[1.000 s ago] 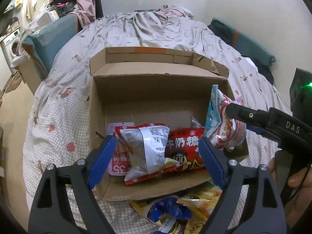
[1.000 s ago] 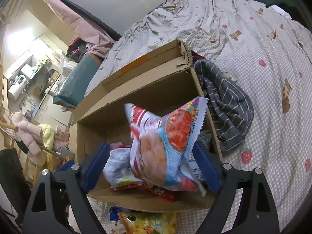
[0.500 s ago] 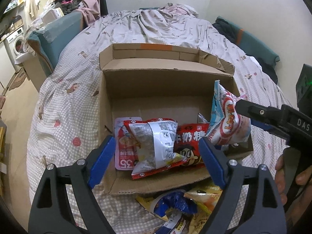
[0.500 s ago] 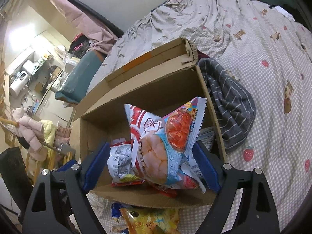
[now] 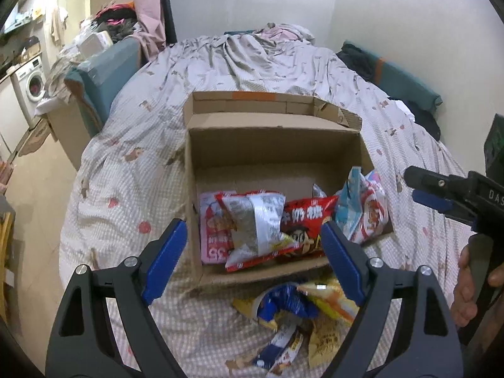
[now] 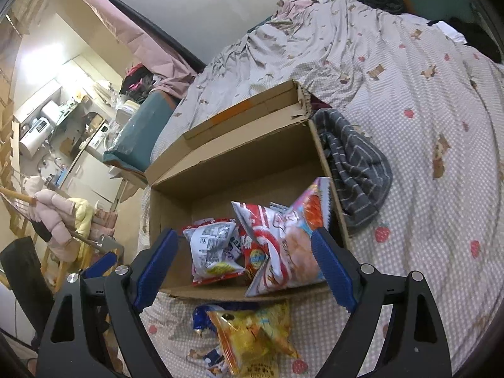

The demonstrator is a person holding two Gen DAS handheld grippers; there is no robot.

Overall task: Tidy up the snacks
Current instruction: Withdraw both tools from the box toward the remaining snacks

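Observation:
An open cardboard box [image 5: 274,145] [image 6: 239,163] sits on the bed. Inside, along its near wall, lie a pink packet [image 5: 211,236], a silver-and-red bag [image 5: 255,223] [image 6: 214,245], a red bag [image 5: 307,220] and a light-blue-and-red bag [image 5: 362,208] [image 6: 283,242]. Several loose yellow and blue snack bags [image 5: 293,308] [image 6: 252,330] lie on the sheet in front of the box. My left gripper [image 5: 252,245] hangs open over the box's near edge, pads touching nothing. My right gripper [image 6: 242,258] is also open and empty, and shows in the left wrist view at the box's right [image 5: 441,192].
The checked bedsheet [image 5: 132,189] surrounds the box. A grey striped cloth [image 6: 356,170] lies against the box's right side. A teal cushion [image 5: 104,72] and a washing machine [image 5: 30,85] are off the bed's left. A person's hand [image 5: 469,286] grips the right gripper's handle.
Both grippers have drawn back and up from the box, which now looks farther off. The blue-and-red bag has tipped lower against the box's right wall. More loose bags show in front.

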